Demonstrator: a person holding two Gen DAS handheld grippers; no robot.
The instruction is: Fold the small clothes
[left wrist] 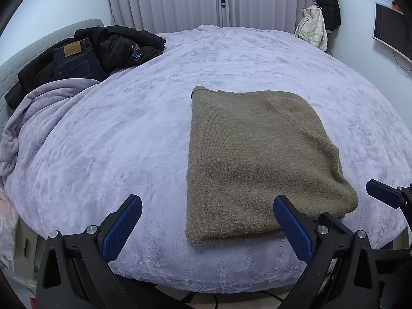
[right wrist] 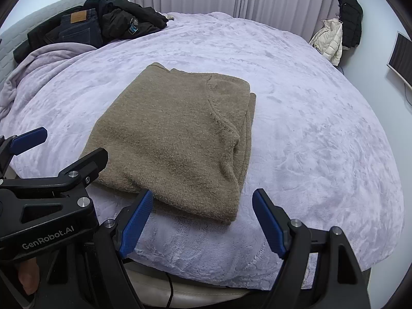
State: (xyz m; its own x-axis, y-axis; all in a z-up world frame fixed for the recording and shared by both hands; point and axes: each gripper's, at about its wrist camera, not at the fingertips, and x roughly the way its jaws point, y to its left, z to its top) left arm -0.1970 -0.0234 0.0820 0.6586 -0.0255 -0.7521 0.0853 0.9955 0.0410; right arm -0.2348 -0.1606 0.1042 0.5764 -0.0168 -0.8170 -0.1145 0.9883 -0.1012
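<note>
A tan knit sweater (left wrist: 257,154) lies folded into a flat rectangle on the lavender bed cover (left wrist: 116,141), near the front edge. It also shows in the right wrist view (right wrist: 175,139). My left gripper (left wrist: 207,220) is open and empty, hovering at the sweater's near left corner. My right gripper (right wrist: 203,215) is open and empty, hovering at the sweater's near right corner. One of the right gripper's blue fingertips (left wrist: 381,193) shows at the right edge of the left wrist view. The left gripper's body (right wrist: 51,180) shows at the left of the right wrist view.
A pile of dark jackets and jeans (left wrist: 85,51) lies at the bed's far left by the grey headboard (left wrist: 38,41). A bunched lavender blanket (left wrist: 33,113) sits below it. Coats (left wrist: 319,18) hang at the far right wall. A monitor (left wrist: 391,28) is mounted on the right.
</note>
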